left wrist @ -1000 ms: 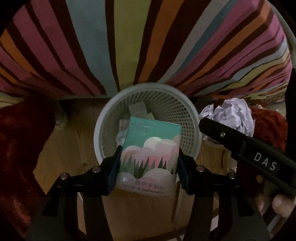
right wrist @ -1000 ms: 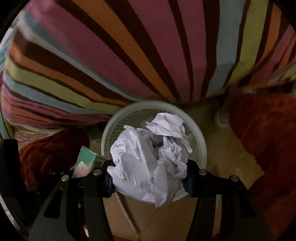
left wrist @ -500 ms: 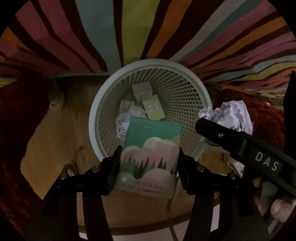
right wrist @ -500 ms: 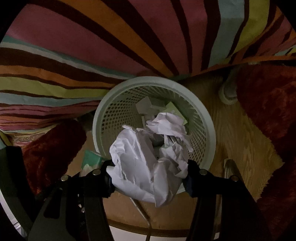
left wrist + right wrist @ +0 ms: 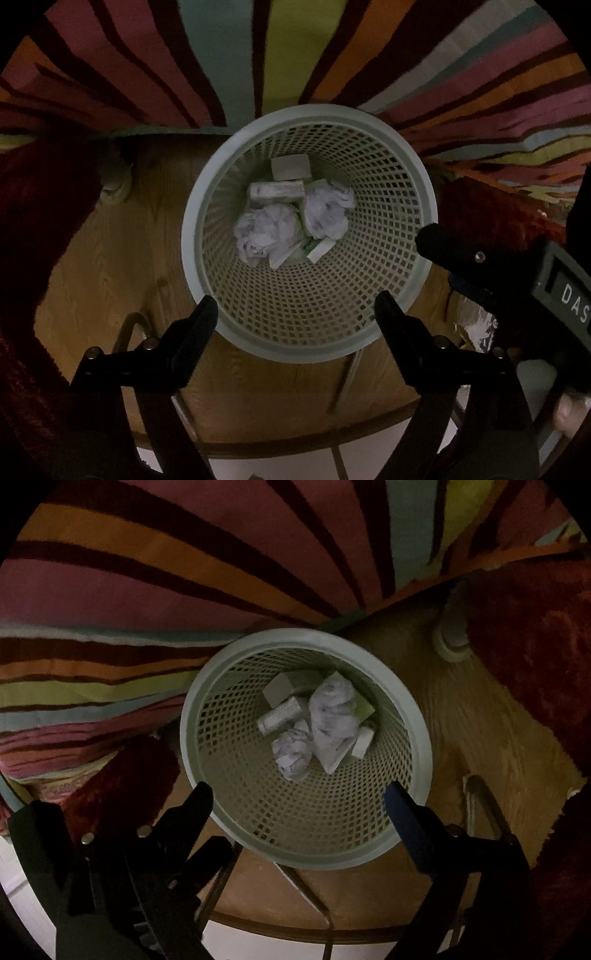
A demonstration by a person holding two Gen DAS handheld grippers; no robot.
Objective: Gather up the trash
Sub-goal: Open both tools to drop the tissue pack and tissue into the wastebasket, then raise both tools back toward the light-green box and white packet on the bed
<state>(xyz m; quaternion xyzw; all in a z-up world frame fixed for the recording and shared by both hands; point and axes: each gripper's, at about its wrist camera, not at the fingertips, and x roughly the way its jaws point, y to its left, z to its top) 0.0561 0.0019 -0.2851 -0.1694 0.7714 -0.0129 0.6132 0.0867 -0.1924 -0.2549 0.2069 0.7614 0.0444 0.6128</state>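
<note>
Where visible, "DAS" label: left view.

Both grippers point steeply down, side by side. The left gripper has just sprung its jaws wide, nothing between the fingers. The right gripper has done likewise, jaws spread and empty (blue pad showing on its right-hand finger). In the left wrist view the right gripper's black body juts in from the right edge, with a fingertip of the person's hand at its lower end.
</note>
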